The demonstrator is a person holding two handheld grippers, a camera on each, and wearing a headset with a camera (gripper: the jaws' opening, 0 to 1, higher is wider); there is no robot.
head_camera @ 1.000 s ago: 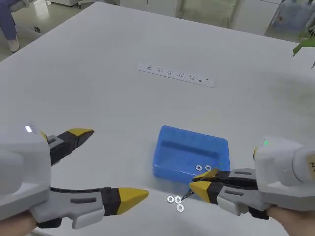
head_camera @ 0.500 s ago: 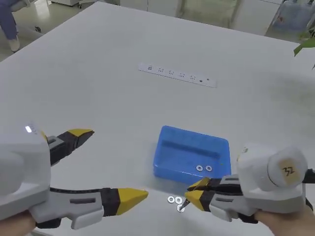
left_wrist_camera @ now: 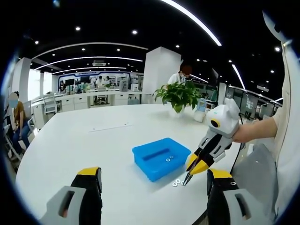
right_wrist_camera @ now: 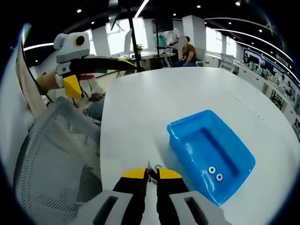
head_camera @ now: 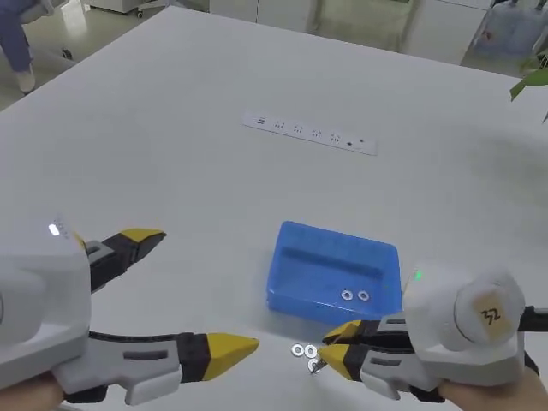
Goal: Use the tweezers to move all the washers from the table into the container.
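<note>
A blue container (head_camera: 338, 261) sits near the table's front edge with two washers (head_camera: 354, 295) inside. Three washers (head_camera: 304, 350) lie on the table just in front of it. My right gripper (head_camera: 332, 353) is shut on thin tweezers (head_camera: 318, 365), whose tip rests at the nearest washer (head_camera: 313, 366). The right gripper view shows the shut gripper (right_wrist_camera: 152, 174) with the tweezers (right_wrist_camera: 152, 167) poking out, the container (right_wrist_camera: 211, 154) to its right. Off to the left, my left gripper (head_camera: 193, 291) is wide open and empty. Its own view shows the container (left_wrist_camera: 161, 157) and loose washers (left_wrist_camera: 177, 183) between its jaws.
A white power strip (head_camera: 308, 133) lies across the table's middle. A potted plant (left_wrist_camera: 180, 93) stands at the far right edge. A grey mesh chair (right_wrist_camera: 51, 164) is beside the table's near edge. People are in the background, away from the table.
My right gripper has dropped lower and nearer, rolling its body over, and the tweezers' tip has moved from the two farther washers to the nearest one. The left gripper has stayed put.
</note>
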